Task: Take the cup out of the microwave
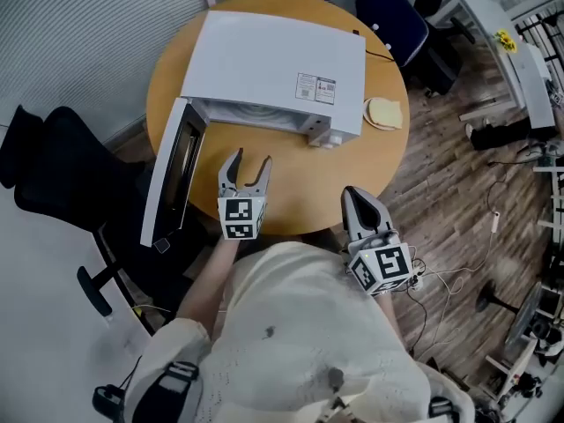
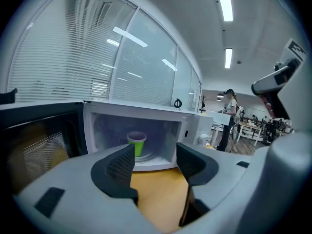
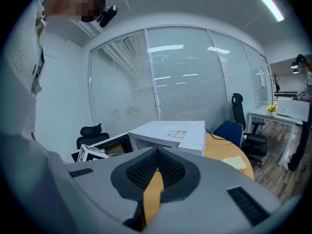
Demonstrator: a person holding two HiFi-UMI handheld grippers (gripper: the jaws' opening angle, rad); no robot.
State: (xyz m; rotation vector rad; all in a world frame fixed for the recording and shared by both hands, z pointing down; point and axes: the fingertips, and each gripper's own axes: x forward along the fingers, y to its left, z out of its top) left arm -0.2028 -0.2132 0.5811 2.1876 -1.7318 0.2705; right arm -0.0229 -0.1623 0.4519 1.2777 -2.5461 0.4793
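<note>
A white microwave (image 1: 273, 69) stands on the round wooden table (image 1: 291, 179) with its door (image 1: 172, 174) swung wide to the left. In the left gripper view a green cup (image 2: 137, 143) stands upright inside the cavity on the turntable. My left gripper (image 1: 246, 171) hovers over the table in front of the opening, jaws open and empty, still a short way from the cup. At the table's near right edge my right gripper (image 1: 357, 199) is shut with nothing between its pads (image 3: 156, 167).
A round pale pad (image 1: 384, 113) lies on the table right of the microwave. A black office chair (image 1: 62, 183) stands by the open door, a blue chair (image 1: 395, 23) behind the table. Cables trail over the wooden floor at the right. A person (image 2: 228, 118) stands far off.
</note>
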